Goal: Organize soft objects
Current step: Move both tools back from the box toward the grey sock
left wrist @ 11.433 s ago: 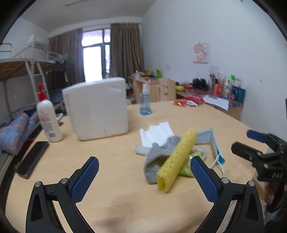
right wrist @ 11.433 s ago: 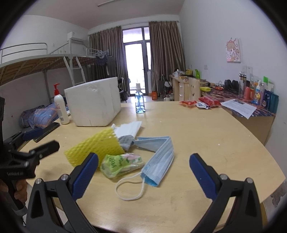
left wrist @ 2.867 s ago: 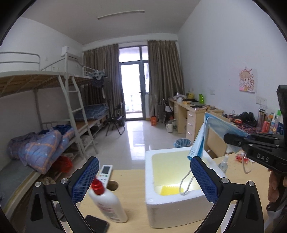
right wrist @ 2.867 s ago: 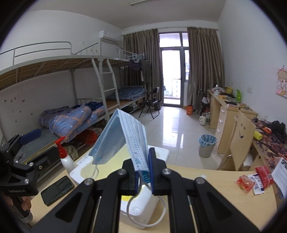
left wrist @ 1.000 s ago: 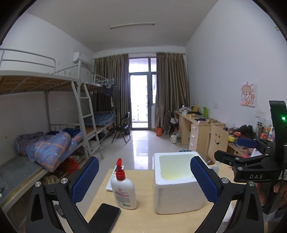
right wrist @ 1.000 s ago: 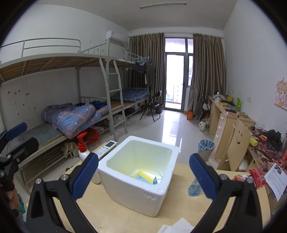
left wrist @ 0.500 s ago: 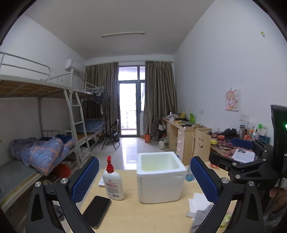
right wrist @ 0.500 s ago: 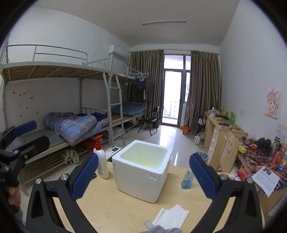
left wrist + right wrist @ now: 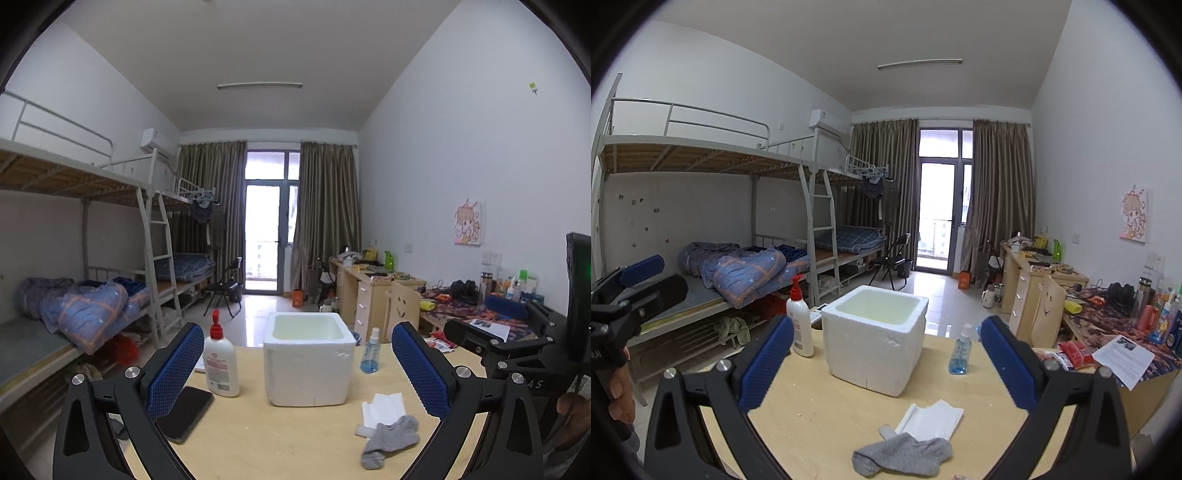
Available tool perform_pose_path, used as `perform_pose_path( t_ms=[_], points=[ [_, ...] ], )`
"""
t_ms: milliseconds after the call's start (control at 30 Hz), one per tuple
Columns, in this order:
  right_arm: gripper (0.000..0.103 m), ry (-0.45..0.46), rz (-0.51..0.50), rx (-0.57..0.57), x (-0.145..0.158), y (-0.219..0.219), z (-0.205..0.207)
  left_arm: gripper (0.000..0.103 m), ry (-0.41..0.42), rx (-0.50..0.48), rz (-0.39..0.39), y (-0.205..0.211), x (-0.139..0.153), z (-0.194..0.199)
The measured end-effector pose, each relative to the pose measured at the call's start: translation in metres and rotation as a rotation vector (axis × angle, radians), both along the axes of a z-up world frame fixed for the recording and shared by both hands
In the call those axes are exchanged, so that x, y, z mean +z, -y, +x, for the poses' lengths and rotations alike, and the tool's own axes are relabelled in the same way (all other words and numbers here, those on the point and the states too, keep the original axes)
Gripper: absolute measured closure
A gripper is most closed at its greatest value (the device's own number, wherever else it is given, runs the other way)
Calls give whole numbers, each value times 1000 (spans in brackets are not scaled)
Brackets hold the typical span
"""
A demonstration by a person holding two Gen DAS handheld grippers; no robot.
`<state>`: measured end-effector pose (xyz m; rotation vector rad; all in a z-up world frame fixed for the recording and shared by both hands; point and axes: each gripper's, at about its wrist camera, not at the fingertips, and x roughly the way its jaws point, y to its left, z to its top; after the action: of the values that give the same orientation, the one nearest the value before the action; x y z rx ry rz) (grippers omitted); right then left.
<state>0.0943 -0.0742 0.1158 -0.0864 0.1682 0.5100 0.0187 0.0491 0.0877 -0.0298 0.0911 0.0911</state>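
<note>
Both claws are spread wide and carrying nothing: the left gripper [image 9: 297, 373] and the right gripper [image 9: 886, 365] each frame the white foam box [image 9: 875, 338] between their blue pads. I'm holding them pulled back and high, so I get the whole table [image 9: 812, 413] in one look and can pick a target.

What's left for me: a grey sock [image 9: 903, 459] at six o'clock of the box, crumpled near the table edge, partly overlapping a white folded cloth [image 9: 934, 415] just behind it. Both sit on the right gripper's side, so I judge that claw should take the sock first, since it lies on top.

The box stands open-topped at twelve o'clock, ready to receive. The lotion bottle [image 9: 220, 363] and phone [image 9: 186, 413] at nine o'clock, spray bottle [image 9: 370, 356] at three: hard things, I leave them.
</note>
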Motion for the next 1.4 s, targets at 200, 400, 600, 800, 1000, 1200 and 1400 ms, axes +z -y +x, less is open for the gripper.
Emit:
perform_pose_path(
  t_ms=[200, 400, 600, 800, 1000, 1200, 1400],
  points=[
    [1, 21, 2, -32, -22, 11, -11, 1, 19, 2, -6, 5, -21, -12],
    [1, 26, -3, -69, -46, 20, -23, 1, 25, -1, -26, 4, -45, -14],
    [1, -15, 14, -87, -69, 26, -29, 1, 72, 74, -23, 4, -67, -23],
    [1, -40, 29, -125, -92, 35, -33, 1, 46, 53, -2, 14, -82, -17],
    [1, -68, 37, -143, -106, 45, -33, 1, 17, 29, -6, 17, -100, -13],
    [1, -110, 74, -125, -122, 49, -34, 1, 6, 32, 16, 20, -110, -13],
    [1, -121, 46, -134, -134, 45, -37, 1, -28, 15, 0, 15, -123, -11]
  ],
)
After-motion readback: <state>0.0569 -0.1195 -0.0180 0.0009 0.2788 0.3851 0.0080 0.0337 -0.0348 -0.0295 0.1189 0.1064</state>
